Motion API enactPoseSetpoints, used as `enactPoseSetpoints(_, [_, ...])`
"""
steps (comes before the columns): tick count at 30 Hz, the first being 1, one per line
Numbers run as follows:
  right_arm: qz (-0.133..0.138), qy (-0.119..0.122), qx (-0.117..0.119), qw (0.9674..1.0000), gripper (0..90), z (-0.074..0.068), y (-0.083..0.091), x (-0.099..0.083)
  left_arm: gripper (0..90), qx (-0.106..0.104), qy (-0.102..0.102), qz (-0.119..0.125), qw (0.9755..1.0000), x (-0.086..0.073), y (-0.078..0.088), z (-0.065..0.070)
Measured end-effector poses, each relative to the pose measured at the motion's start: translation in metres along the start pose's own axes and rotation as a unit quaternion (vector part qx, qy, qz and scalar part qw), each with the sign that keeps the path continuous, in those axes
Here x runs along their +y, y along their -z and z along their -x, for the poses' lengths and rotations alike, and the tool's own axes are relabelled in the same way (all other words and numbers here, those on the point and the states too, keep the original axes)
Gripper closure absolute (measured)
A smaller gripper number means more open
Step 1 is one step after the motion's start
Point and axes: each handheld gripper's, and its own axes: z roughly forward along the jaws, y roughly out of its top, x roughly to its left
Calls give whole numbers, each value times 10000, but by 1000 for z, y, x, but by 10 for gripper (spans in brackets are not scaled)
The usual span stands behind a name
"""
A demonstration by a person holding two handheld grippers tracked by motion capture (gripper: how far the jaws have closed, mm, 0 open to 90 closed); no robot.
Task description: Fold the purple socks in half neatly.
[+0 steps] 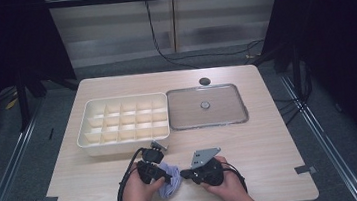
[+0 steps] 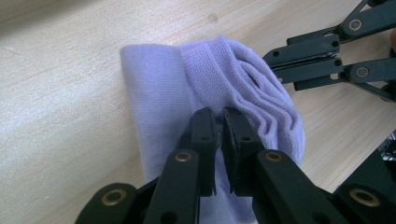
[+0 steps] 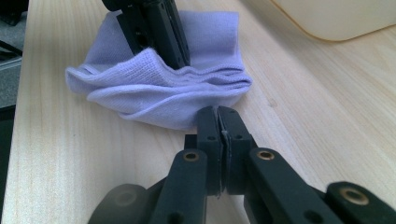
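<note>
Lying at the lower middle of the high view, between the two hands, a lavender sock (image 1: 171,180) sits folded and bunched on the wooden surface (image 1: 271,141). At its left in that frame, the left gripper (image 1: 158,159) bears down on the fabric; in the left gripper view its jaws are nearly together, clenched on a ribbed fold of the sock near the cuff. To the right, the right gripper (image 1: 186,173) meets the sock's edge, and the right gripper view shows its jaws pressed together at the near hem, seemingly pinching a thin layer of cloth, though how much is caught I cannot tell.

Higher in the high view, left of centre, stands a cream divided organizer box (image 1: 122,120) with empty cells, and just right of it a clear lid (image 1: 207,106) lies flat.

The step in hand looks like folding or rolling the sock into a compact bundle. To do it well, both grips should take all layers, not just the top ply, and the hands should move together so the folds stay stacked. Keeping the bundle low against the surface would help it hold shape.
</note>
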Motion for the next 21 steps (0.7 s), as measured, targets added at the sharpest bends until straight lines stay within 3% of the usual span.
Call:
enactPoseSetpoints(14, [2, -7, -1, 10000, 884, 0, 0, 0, 771, 7, -103, 27, 9999, -2, 0, 1])
enactPoseSetpoints(21, [4, -11, 28, 10000, 884, 1, 0, 0, 686, 51, -245, 11, 9997, -2, 1, 6])
